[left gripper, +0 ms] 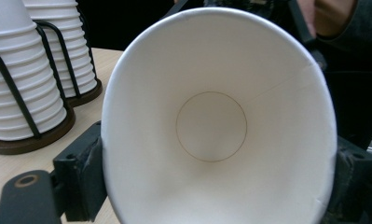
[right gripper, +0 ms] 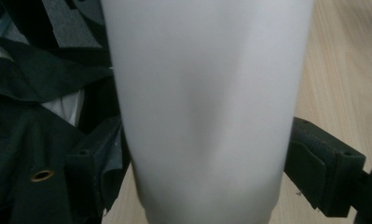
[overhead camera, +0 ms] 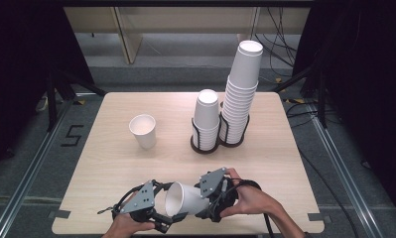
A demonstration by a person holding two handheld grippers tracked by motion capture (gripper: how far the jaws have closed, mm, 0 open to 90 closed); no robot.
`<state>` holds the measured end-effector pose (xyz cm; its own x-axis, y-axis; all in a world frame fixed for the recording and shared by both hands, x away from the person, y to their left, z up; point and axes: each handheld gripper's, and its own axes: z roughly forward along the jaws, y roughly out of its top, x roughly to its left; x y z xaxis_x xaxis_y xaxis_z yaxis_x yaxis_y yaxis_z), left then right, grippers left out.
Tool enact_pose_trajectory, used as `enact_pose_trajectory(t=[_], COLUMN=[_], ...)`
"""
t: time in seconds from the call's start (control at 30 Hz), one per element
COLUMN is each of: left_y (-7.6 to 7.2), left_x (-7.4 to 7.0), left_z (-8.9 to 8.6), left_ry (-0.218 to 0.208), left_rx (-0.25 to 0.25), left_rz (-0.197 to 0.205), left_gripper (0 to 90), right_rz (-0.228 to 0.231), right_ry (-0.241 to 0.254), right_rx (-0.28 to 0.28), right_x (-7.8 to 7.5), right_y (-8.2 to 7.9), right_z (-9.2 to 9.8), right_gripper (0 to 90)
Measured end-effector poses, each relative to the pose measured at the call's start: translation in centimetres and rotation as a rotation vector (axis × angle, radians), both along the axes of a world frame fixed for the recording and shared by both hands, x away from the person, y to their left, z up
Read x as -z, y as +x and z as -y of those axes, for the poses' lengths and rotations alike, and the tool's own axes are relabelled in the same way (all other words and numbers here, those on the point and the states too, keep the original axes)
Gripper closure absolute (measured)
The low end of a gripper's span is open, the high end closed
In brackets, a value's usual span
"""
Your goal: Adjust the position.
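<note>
The paper cup (overhead camera: 184,199) lies on its side in the air just above the near edge of the table (overhead camera: 106,163), held between both grippers, its open mouth turned toward the left gripper (overhead camera: 162,216) and its base toward the right gripper (overhead camera: 211,198). In the high view the person's left hand (overhead camera: 128,225) comes in from the bottom edge and wraps the left gripper from below, while the right hand (overhead camera: 247,198) reaches in from the lower right with its fingers curled round the right gripper's body; the two grey three-cornered plates tilt toward each other over the cup. Farther back stand a single upright cup (overhead camera: 143,131), a short stack of cups (overhead camera: 206,119) in a black wire holder and a tall stack (overhead camera: 241,94) in a second holder just beside it. On the floor left of the table a marking reads "5" (overhead camera: 72,135). In the left gripper view the cup's (left gripper: 211,126) white inside faces the camera, the round base ring plain to see, and the two black jaws press on the rim from either side, clamped on it; both stacks show at the left. In the right gripper view the cup's (right gripper: 207,112) blank outer wall rises between that gripper's jaws, which clasp it low on both flanks, the wall faintly dented.
</note>
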<state>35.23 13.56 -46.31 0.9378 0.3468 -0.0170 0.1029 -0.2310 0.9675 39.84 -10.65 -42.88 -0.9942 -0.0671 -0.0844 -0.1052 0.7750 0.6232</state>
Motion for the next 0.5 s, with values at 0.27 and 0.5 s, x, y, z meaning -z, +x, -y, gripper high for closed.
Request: enact_pose_trajectory(t=[0.27, 0.5], left_y=[-0.1, 0.2], left_x=[0.1, 0.4], left_z=[0.1, -0.3], left_ry=[-0.054, -0.119], left_rx=[-0.026, -0.091], left_rz=[-0.018, -0.048], left_gripper=[7.5, 1.2], right_rz=[0.01, -0.099], right_ry=[-0.003, 0.179], right_rx=[-0.006, 0.027], right_x=[0.6, 1.3], right_y=[-0.1, 0.3], right_z=[-0.5, -0.3], right_gripper=[24.6, 24.8])
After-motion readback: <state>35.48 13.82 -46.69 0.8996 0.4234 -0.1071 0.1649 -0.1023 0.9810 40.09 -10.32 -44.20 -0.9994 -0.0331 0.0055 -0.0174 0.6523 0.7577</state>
